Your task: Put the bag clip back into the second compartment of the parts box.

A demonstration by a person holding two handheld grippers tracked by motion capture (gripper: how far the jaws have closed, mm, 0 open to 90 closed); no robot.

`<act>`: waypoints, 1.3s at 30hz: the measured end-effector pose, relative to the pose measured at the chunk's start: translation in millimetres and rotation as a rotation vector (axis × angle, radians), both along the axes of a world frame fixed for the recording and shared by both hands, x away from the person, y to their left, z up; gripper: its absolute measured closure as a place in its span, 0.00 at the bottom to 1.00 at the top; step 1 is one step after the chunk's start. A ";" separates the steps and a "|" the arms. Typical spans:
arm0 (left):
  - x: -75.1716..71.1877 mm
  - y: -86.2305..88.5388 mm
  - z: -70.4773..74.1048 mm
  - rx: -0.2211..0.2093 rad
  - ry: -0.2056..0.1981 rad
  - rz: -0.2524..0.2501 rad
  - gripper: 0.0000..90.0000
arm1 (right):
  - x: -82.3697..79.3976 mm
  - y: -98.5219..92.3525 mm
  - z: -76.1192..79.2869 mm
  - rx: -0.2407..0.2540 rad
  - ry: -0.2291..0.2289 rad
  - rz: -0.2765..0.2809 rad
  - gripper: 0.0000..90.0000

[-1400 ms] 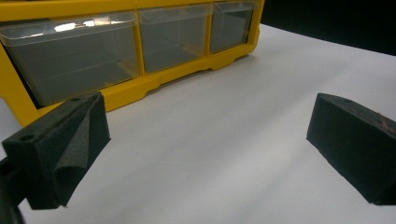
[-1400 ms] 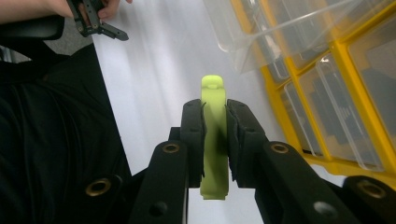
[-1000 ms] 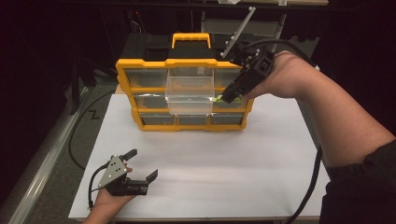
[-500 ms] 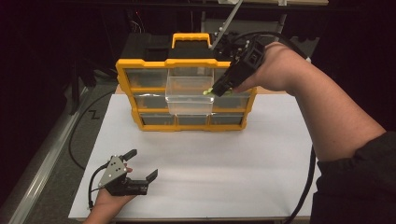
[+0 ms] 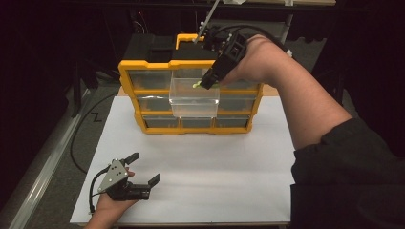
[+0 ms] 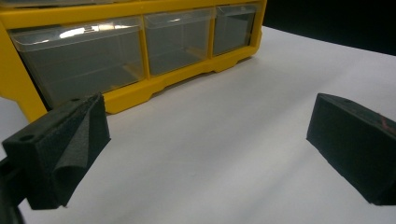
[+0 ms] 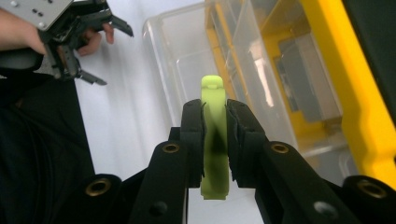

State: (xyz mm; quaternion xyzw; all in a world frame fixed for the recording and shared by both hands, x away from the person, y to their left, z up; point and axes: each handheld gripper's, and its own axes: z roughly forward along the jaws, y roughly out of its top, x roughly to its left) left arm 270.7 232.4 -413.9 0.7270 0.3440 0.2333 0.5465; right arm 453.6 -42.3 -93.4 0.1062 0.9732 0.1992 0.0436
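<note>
A yellow organizer (image 5: 129,81) with clear drawers stands at the back of the white sheet (image 5: 200,176). Its top middle drawer (image 5: 193,95) is pulled out towards me. My right gripper (image 5: 206,84) hovers over that drawer's right part, shut on a small lime-green plastic piece (image 7: 214,135) that stands upright between the pads, above the clear drawer (image 7: 177,56). The green piece (image 5: 197,85) shows at the jaw tips. My left gripper (image 5: 143,170) rests on the sheet near the front left, open, with nothing between its fingers (image 6: 60,149). The organizer's bottom row (image 6: 93,65) lies ahead of it.
A black cable (image 5: 83,129) trails off the sheet's left edge beside a grey rail (image 5: 43,186). Dark stands and cables crowd the space behind the organizer. The sheet's middle and right are bare white. The person's right forearm (image 5: 305,100) reaches over the sheet's right side.
My right gripper has moved left and farther back with the green piece, from the organizer's right side to over the pulled-out drawer. The left gripper has stayed in place.
</note>
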 end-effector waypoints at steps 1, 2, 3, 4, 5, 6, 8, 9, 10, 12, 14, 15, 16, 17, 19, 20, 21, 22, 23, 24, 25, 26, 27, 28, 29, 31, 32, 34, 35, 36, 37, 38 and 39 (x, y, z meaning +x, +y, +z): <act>-0.1 -0.4 0.0 -0.002 -0.001 0.000 0.01 | 1.7 2.9 -1.0 0.003 -0.007 0.005 0.88; -0.1 -0.4 0.0 -0.002 -0.001 0.000 0.01 | 3.0 5.7 -2.1 0.001 -0.005 0.006 0.88; -0.2 -0.6 0.1 -0.003 -0.001 -0.002 0.01 | 4.5 8.5 -3.9 0.001 -0.010 0.010 0.88; -0.2 -0.7 0.0 0.000 -0.002 -0.006 0.01 | 5.7 11.1 -6.0 -0.003 -0.006 0.010 0.88; -0.1 -0.7 -0.1 -0.001 -0.002 -0.007 0.01 | 6.8 13.5 -9.0 -0.009 -0.002 0.015 0.88; 0.4 -0.5 -0.4 -0.001 -0.001 -0.008 0.01 | 7.7 15.7 -12.0 -0.019 -0.003 0.019 0.88; 1.1 0.4 -0.6 0.000 0.003 -0.009 0.01 | 9.7 18.6 -17.5 -0.027 0.000 0.026 0.88; 1.3 0.6 -0.8 -0.007 0.002 -0.006 0.01 | 10.4 19.0 -19.9 -0.031 0.000 0.020 0.88; 1.4 0.9 -0.7 -0.007 0.002 -0.005 0.01 | 11.6 19.0 -23.1 -0.029 0.002 0.019 0.88; 1.1 0.8 -0.6 -0.006 0.001 -0.006 0.01 | 13.5 18.5 -30.2 -0.033 0.013 0.016 0.88; 0.1 0.6 0.1 -0.005 -0.003 -0.010 0.01 | 15.8 17.7 -35.1 -0.027 0.023 0.011 0.88; 0.1 0.6 0.1 -0.005 -0.003 -0.010 0.01 | 16.4 17.5 -35.7 -0.030 0.026 0.006 0.87; -0.2 0.2 0.4 -0.007 -0.004 -0.010 0.01 | 16.9 17.4 -35.4 -0.028 0.021 0.004 0.83; -0.2 0.2 0.4 -0.007 -0.004 -0.010 0.01 | 17.0 17.1 -34.2 -0.020 0.017 0.004 0.76; 0.9 0.4 -0.3 -0.003 0.000 -0.007 0.01 | 17.2 14.9 -26.0 0.018 0.030 -0.015 0.65; 1.3 0.5 -0.5 -0.002 0.001 -0.006 0.01 | 15.4 13.3 -21.6 0.022 0.019 -0.012 0.62; 1.3 0.5 -0.5 -0.002 0.001 -0.006 0.01 | 15.4 13.3 -21.6 0.022 0.019 -0.012 0.62; 1.6 0.7 -0.7 -0.003 0.000 -0.005 0.01 | 11.9 7.9 -13.1 0.030 0.008 -0.024 0.58; 1.6 0.7 -0.7 -0.003 0.000 -0.005 0.01 | 11.9 7.9 -13.1 0.030 0.008 -0.024 0.58; 1.7 1.0 -0.8 -0.002 0.001 -0.004 0.01 | 7.4 0.6 -7.1 0.034 0.000 -0.032 0.56; 1.7 1.0 -0.8 -0.002 0.001 -0.004 0.01 | 7.4 0.6 -7.1 0.034 0.000 -0.032 0.56; 1.7 1.2 -0.9 -0.002 0.004 -0.003 0.01 | 2.6 -7.6 -4.2 0.027 0.004 -0.040 0.54; 1.7 1.4 -0.8 0.000 0.007 -0.003 0.01 | 1.1 -11.1 -3.7 0.025 0.002 -0.042 0.54; 1.7 1.3 -0.9 0.001 0.007 -0.003 0.01 | -1.4 -17.0 -3.1 0.023 0.002 -0.058 0.53; 1.7 1.3 -0.9 0.001 0.007 -0.003 0.01 | -1.4 -17.0 -3.1 0.023 0.002 -0.058 0.53; 1.7 0.9 -1.1 0.007 0.007 -0.002 0.01 | -9.3 -31.3 -3.1 0.017 0.004 -0.073 0.51; 1.9 0.8 -1.0 0.008 0.007 -0.002 0.01 | -12.5 -36.2 -3.1 0.021 0.004 -0.074 0.50; 2.1 1.0 -1.0 0.005 0.004 -0.001 0.01 | -19.1 -46.3 -4.1 0.020 -0.001 -0.085 0.48; 2.1 1.0 -1.0 0.005 0.004 -0.001 0.01 | -19.1 -46.3 -4.1 0.020 -0.001 -0.085 0.48; 2.0 1.7 -1.0 0.009 0.004 0.000 0.01 | -24.4 -56.8 -6.6 0.019 -0.005 -0.095 0.46; 2.0 1.7 -1.0 0.009 0.004 0.000 0.01 | -27.2 -62.0 -8.4 0.020 -0.005 -0.099 0.44; 2.3 2.2 -0.9 0.004 0.006 0.006 0.01 | -29.7 -66.9 -10.7 0.019 -0.006 -0.104 0.43; 2.5 2.1 -1.0 0.001 0.008 0.010 0.01 | -32.1 -71.8 -13.5 0.015 -0.008 -0.114 0.42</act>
